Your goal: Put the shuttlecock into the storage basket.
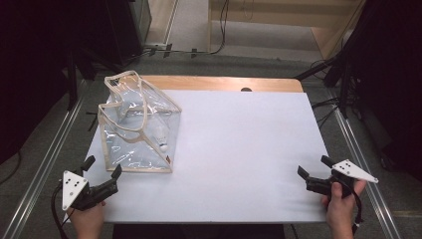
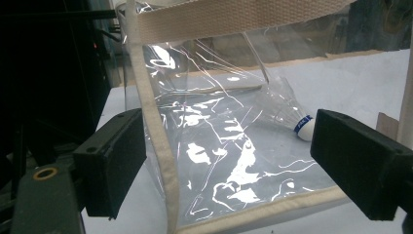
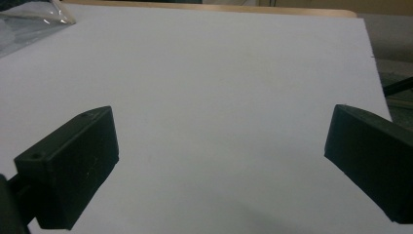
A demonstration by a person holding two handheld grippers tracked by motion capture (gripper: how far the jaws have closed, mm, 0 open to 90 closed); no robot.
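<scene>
At frame lower left, left gripper hovering near clear bag, jaws spread, grasping nothing; lower right, right gripper sitting over white table, jaws likewise released.

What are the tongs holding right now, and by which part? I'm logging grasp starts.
Nothing. Left tongs are open just short of the clear bag; right tongs are open over the bare white table.

Black blocky tongs, grey three-cornered plates, trailing black cables
</scene>
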